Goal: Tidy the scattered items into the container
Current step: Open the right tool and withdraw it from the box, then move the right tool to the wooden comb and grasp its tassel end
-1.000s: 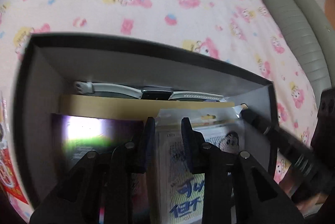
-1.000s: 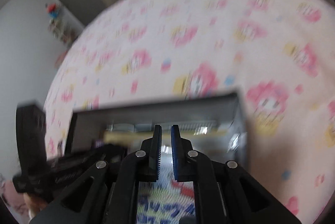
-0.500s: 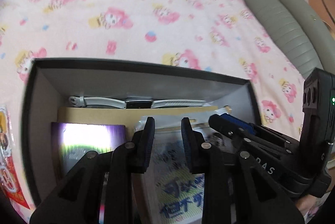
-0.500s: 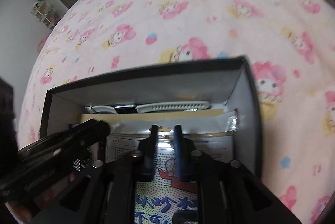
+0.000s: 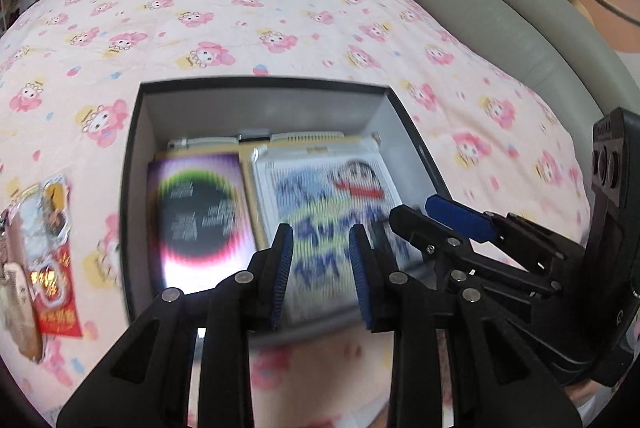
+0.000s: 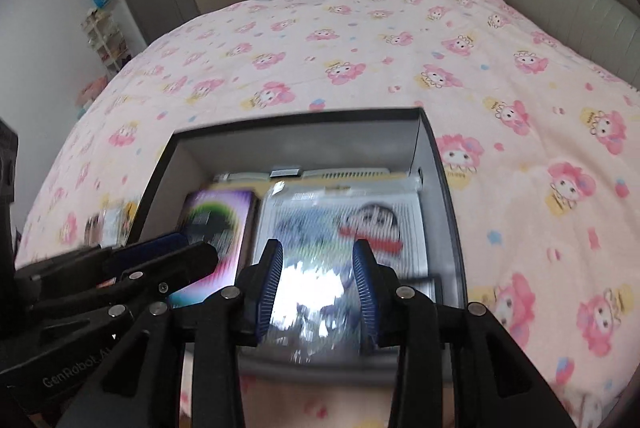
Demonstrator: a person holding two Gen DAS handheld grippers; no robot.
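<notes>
Inside a dark box [image 5: 136,132] on the bed [image 5: 240,8], a purple packet [image 5: 200,216], a cartoon packet [image 5: 328,196] and a white watch [image 5: 308,139] are seen; left tongs [image 5: 320,268] and right tongs [image 6: 318,282], both opening, are held empty above.

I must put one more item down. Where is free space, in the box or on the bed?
The box floor is crowded: purple package beside cartoon packet, watch behind. The blanket beyond its far wall is bare; loose packets border its left side.
</notes>
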